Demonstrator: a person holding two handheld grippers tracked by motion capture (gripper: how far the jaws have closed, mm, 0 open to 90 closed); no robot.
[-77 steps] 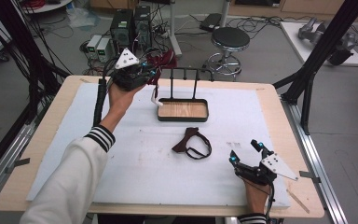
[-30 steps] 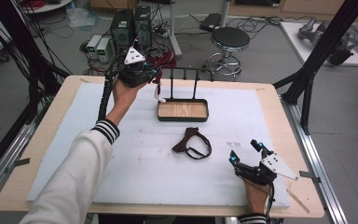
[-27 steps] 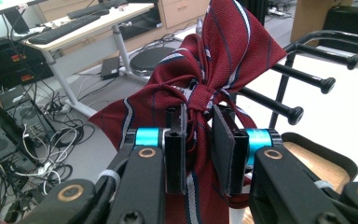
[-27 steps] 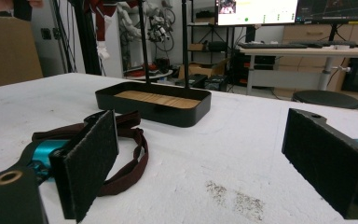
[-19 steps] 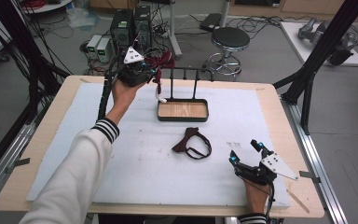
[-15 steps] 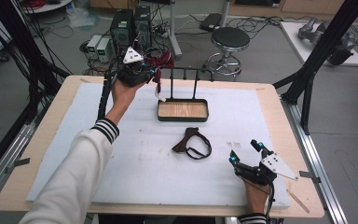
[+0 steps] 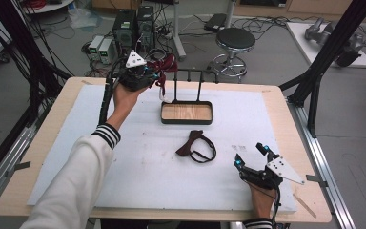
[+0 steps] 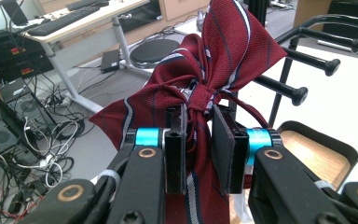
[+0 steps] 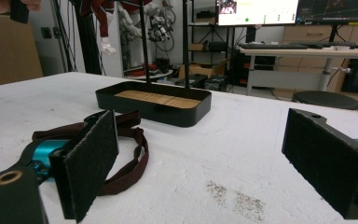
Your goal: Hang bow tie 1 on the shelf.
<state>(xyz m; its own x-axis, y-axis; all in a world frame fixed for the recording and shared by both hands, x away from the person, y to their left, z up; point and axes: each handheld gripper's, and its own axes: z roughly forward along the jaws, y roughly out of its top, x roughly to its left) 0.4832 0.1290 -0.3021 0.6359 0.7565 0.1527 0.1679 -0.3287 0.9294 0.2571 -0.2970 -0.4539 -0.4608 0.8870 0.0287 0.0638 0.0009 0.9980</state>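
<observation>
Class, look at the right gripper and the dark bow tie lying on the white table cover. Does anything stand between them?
Nothing visible does. The right gripper rests with open jaws on the white cover, and the dark bow tie lies apart from it, with bare cover between them. The stand's tray sits beyond the tie.

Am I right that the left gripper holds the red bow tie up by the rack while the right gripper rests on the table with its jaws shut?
Not quite. The right gripper does rest on the table, but its jaws stand wide open with nothing between them, as the right gripper view shows. The rest holds: the left gripper grips the red bow tie up by the rack.
</observation>
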